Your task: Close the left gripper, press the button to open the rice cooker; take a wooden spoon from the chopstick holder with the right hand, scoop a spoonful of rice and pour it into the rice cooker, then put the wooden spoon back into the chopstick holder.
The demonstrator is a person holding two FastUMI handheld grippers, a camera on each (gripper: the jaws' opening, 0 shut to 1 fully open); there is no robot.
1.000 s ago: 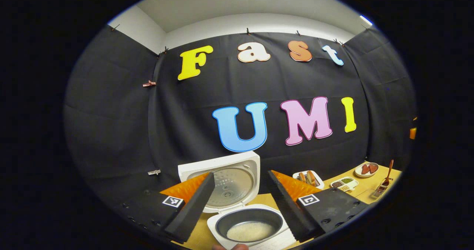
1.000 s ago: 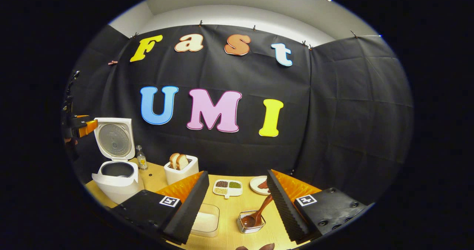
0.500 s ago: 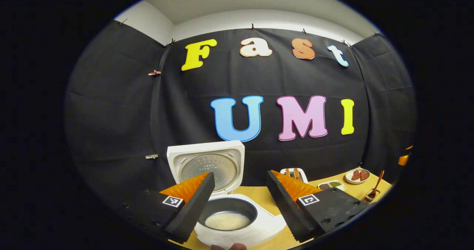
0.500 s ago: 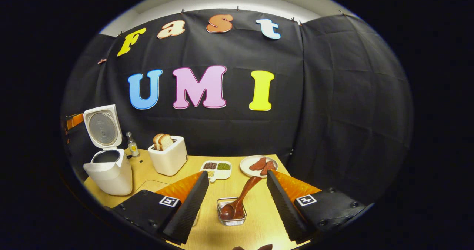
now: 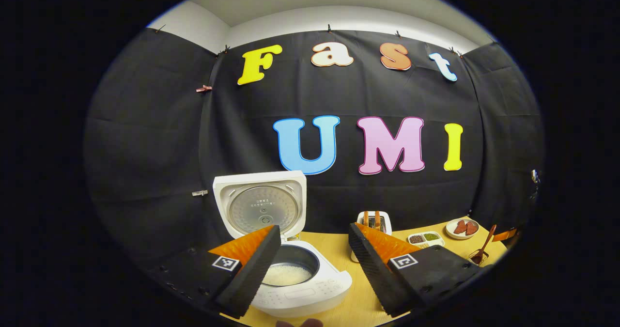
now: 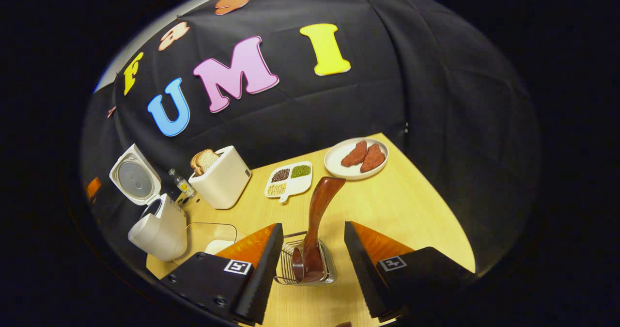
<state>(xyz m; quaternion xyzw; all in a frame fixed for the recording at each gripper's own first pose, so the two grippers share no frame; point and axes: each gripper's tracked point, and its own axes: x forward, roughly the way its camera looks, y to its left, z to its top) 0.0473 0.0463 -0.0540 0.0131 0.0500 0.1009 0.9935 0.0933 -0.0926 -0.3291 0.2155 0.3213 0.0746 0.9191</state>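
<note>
While the rice cooker (image 5: pixel 286 269) sits at the lower centre of the left gripper view with its lid (image 5: pixel 260 205) standing upright behind the pot, the left gripper (image 5: pixel 314 264) hangs in front of it with its two fingers spread wide apart and nothing between them. White rice (image 5: pixel 286 273) lies in the bottom of the dark inner pot. Far off at the right edge of that view the wooden spoon (image 5: pixel 484 245) leans in its holder, near a round plate (image 5: pixel 462 227) with two reddish pieces and a divided dish (image 5: pixel 424 239) of grains. A toaster (image 5: pixel 373 220) stands behind the gripper's right-hand finger.

Lower centre in the right gripper view, the right gripper (image 6: pixel 310 264) is held spread on either side of the chopstick holder (image 6: pixel 286 268), a small wire basket on the wooden table (image 6: pixel 411 206). Its fingers (image 6: pixel 265 269) touch neither the basket nor the wooden spoon (image 6: pixel 317 220), which stands bowl-down in the basket, its handle rising toward the middle of the frame. A clear container (image 6: pixel 208 237) of rice sits at lower left, partly hidden by the left-hand finger. Further left stands the rice cooker (image 6: pixel 157 225), lid up, with a small bottle (image 6: pixel 181 184) and the toaster (image 6: pixel 220 179) holding bread beside it. The divided dish (image 6: pixel 289 179) and the plate (image 6: pixel 334 161) lie above the spoon's handle.
</note>
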